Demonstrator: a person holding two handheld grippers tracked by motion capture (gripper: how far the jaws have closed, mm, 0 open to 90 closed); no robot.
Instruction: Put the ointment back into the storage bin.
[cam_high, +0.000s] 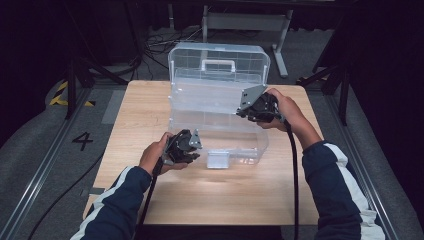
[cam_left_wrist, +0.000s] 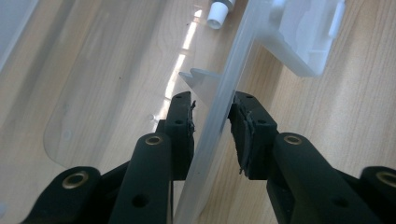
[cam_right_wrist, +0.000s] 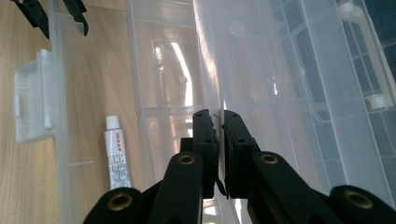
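A clear plastic storage box (cam_high: 220, 137) stands on the wooden table (cam_high: 145, 105) with its lid (cam_high: 220, 55) raised at the back. My left gripper (cam_high: 194, 144) is at the front wall (cam_left_wrist: 243, 51), left of the white latch (cam_left_wrist: 308, 42), with both pads pressed on that wall. At the box's right side, near the lid hinge, my right gripper (cam_high: 250, 109) is shut on a thin clear plastic edge (cam_right_wrist: 210, 56); whether that edge belongs to an inner tray or the lid is unclear. A small white glue tube (cam_right_wrist: 116, 156) lies on the box floor.
Bare wood lies in front of the box and to its left. Rails, cables and a metal frame (cam_high: 245, 22) stand on the grey floor beyond the table. A "4" (cam_high: 82, 140) is marked on the floor at the left.
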